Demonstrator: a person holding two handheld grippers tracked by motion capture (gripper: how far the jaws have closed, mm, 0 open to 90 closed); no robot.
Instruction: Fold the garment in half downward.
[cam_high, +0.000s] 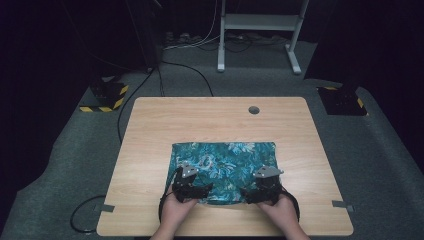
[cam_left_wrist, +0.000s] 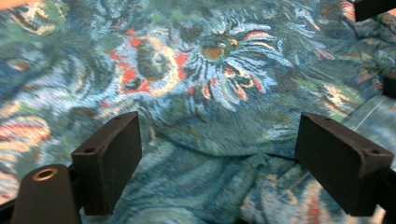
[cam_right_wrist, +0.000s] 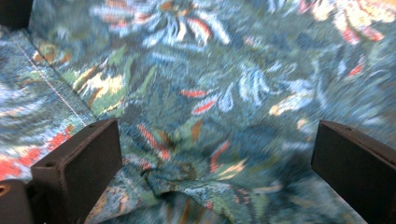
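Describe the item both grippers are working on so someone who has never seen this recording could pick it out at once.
On the light wooden table, look at the near half, just ahead of the person's hands. There lies a flat cloth, roughly rectangular, with the left gripper and right gripper at its near edge, jaws open. It is the one patterned thing there: teal with pale leaves and red flecks.

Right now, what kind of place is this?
Probably a recording lab or studio: a lone wooden table on grey carpet, black surroundings, hazard-striped floor plates and loose cables. A patterned cloth lies on the table.
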